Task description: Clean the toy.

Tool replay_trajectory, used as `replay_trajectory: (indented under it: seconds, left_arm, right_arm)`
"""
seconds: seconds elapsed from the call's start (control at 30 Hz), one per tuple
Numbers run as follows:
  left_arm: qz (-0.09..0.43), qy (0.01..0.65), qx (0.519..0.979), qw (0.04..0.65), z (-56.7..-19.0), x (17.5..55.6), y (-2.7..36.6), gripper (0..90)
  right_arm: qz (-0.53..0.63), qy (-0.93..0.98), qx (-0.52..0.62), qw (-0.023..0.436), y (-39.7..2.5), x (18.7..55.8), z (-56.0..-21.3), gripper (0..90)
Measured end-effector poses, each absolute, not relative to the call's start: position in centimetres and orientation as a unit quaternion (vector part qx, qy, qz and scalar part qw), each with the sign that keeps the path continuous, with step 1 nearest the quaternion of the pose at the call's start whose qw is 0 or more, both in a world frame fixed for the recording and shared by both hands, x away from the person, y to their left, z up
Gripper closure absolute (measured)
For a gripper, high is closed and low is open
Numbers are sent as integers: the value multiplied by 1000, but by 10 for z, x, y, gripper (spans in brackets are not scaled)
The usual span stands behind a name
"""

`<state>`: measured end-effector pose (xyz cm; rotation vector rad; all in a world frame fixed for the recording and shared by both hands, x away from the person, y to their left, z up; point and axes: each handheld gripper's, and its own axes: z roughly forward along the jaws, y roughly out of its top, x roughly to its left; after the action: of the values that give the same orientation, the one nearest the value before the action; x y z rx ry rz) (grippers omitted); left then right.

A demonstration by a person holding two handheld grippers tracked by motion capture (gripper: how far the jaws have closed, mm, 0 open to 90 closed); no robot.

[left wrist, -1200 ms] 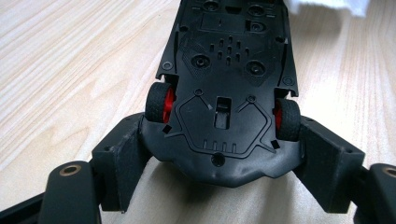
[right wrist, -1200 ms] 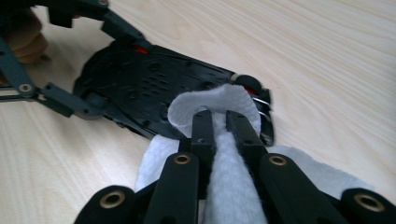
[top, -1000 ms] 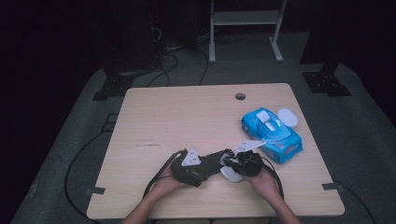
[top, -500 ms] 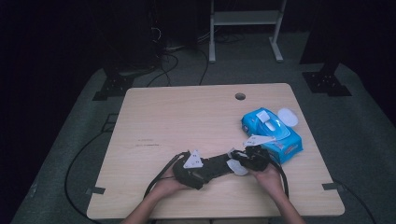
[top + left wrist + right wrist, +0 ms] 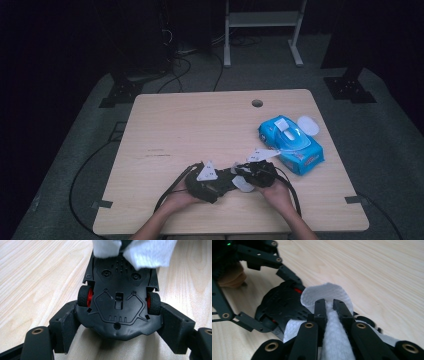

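Toy car (image 5: 119,307): black body, red wheel hubs, turned belly-up so its underside faces the wipe. It lies low over the near edge of the desk (image 5: 200,125), toward the person, and serves as the landmark for the rest. Held upside down, probably so that the flat chassis can be cleaned.

Left claw (image 5: 117,326): clenched on the toy car, one jaw pressing each flank just behind the wheels. The side grip leaves the whole underside bare and steadies the car against rubbing. In the high view it sits left of the car (image 5: 207,182).

Wipe (image 5: 332,315): white, folded, draped over the far end of the car's underside and touching it. Folded thick, likely to give a soft pad for scrubbing.

Right claw (image 5: 329,305): clenched on the wipe, jaws close together with the cloth bunched between them, tips pointing down at the car. In the high view it sits just right of the car (image 5: 252,172).

Pack of wipes (image 5: 290,142): blue, lying flat to the right of the car and farther from the person, near but apart. Its white lid (image 5: 307,124) is flipped open, so that a fresh sheet is within easy reach.

Round hole (image 5: 257,103): in the desk, well beyond the car.
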<state>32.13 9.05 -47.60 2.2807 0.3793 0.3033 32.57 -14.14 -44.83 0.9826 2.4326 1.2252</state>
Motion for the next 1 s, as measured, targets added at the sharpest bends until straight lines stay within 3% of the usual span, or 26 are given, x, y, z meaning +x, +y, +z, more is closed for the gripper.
replay_trajectory:
  seconds: [0.23, 0.53, 1.0]
  left_arm:
    - [119, 153, 898, 396, -476, 322, 91, 236]
    - [125, 162, 897, 392, -476, 324, 93, 235]
    - [128, 161, 898, 389, -476, 325, 94, 236]
  right_arm:
    - [418, 817, 376, 128, -169, 333, -448, 806]
    - [420, 841, 322, 110, -137, 318, -450, 802]
    - [409, 839, 345, 99, -158, 324, -446, 803]
